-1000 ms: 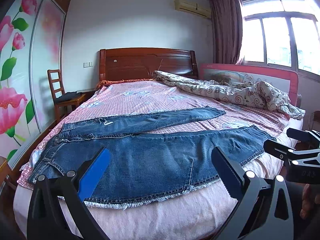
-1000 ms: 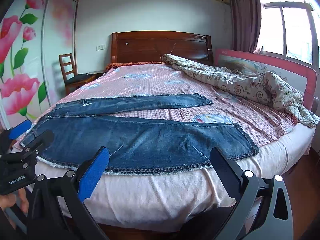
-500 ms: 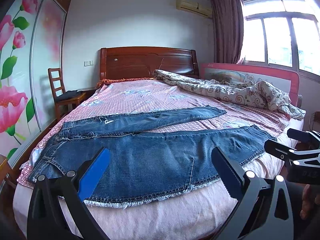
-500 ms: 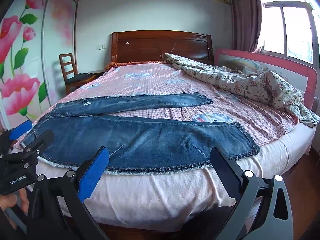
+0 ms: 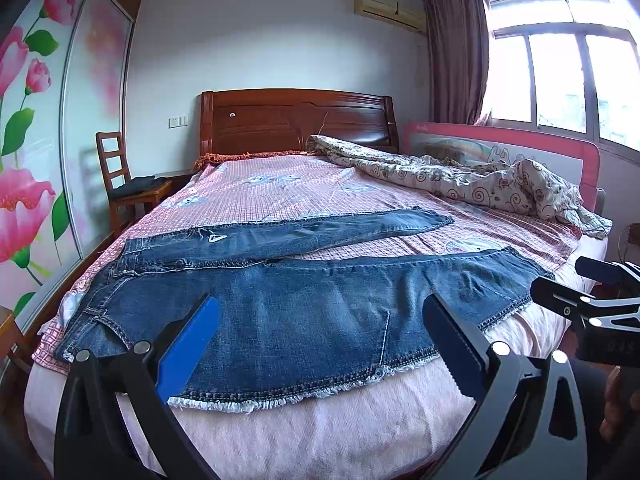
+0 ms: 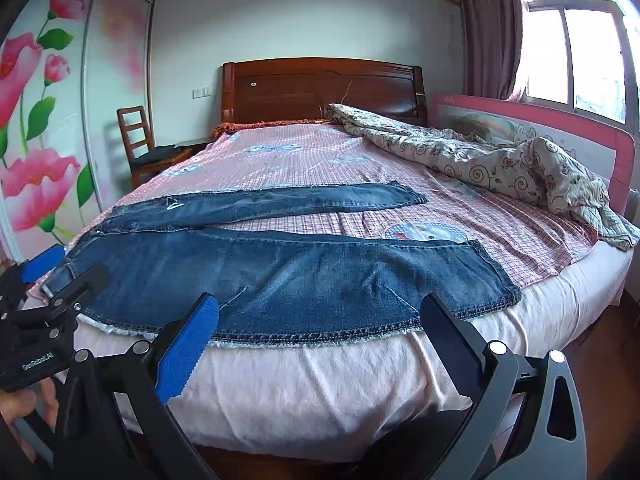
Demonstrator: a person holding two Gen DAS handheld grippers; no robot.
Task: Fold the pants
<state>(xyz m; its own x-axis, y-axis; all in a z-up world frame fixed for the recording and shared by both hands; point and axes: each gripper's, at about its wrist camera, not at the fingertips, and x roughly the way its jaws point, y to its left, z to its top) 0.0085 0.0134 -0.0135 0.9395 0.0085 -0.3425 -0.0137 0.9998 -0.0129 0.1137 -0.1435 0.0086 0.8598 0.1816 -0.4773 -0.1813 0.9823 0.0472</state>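
Observation:
Blue denim pants (image 5: 280, 312) lie flat across the bed, waist at the left, both legs spread apart toward the right; they also show in the right wrist view (image 6: 288, 280). My left gripper (image 5: 320, 332) is open and empty, held over the near leg at the bed's front edge. My right gripper (image 6: 320, 328) is open and empty, in front of the near leg's frayed side seam. Each gripper shows at the side of the other's view: the right one (image 5: 588, 300), the left one (image 6: 48, 284).
A crumpled patterned quilt (image 5: 460, 176) lies at the bed's far right by a pink bed rail (image 5: 500, 148). A wooden headboard (image 5: 296, 120) stands at the back, a wooden chair (image 5: 128, 188) at the left beside a flowered wardrobe (image 5: 36, 140).
Both grippers have drifted slightly nearer the bed; the pants have not moved and both grippers stay open.

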